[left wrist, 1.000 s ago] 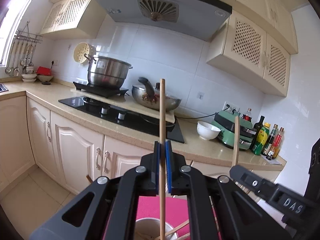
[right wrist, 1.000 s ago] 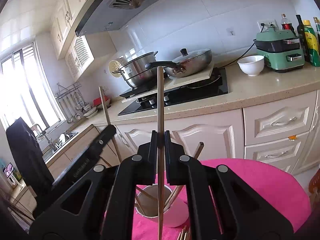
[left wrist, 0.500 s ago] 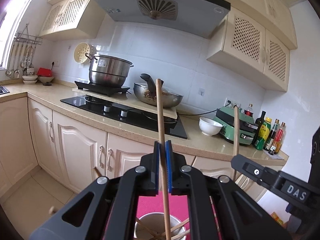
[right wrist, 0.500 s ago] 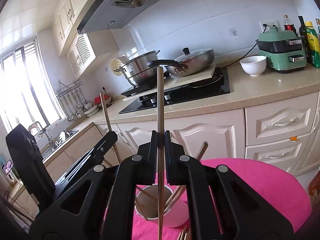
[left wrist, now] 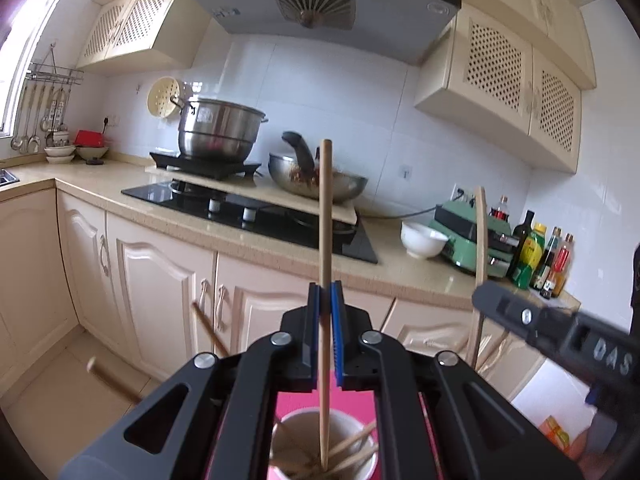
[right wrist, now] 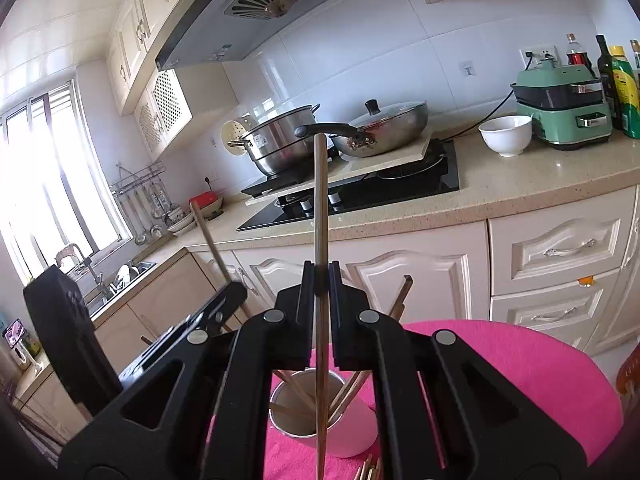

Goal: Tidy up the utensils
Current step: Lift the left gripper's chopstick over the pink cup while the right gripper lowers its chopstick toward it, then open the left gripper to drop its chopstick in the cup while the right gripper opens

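Wooden chopsticks are the working items. The left tongs, at lower centre of the left wrist view, are closed on a long pale wooden chopstick. This stick stands nearly upright, and its lower end sits inside the white round cup at the bottom centre of that frame. The right tongs, at lower centre of the right wrist view, are likewise closed on a second slim wooden chopstick, also upright. Its lower end appears to pass in front of the cup rather than into it; the view does not settle this.

The cup stands on a pink cloth-covered desk and already holds several loose chopsticks leaning at mixed angles. More stick ends show at the bottom edge of the right wrist view, lying on the cloth just beside the cup.

Handling notes (judgement):
- Each chopstick is light, stiff and thin. It will pivot easily between flat pads if gripped at a single point.
- The smooth round shaft may slip downward under a weak pinch.
- Grip near mid-length, as both tongs do here, to keep the stick balanced and the lower end steerable.
- Sticks already in the cup can deflect an incoming tip; aim for an open gap.
- The cup looks light and may tip if a stick pushes sideways against its rim.
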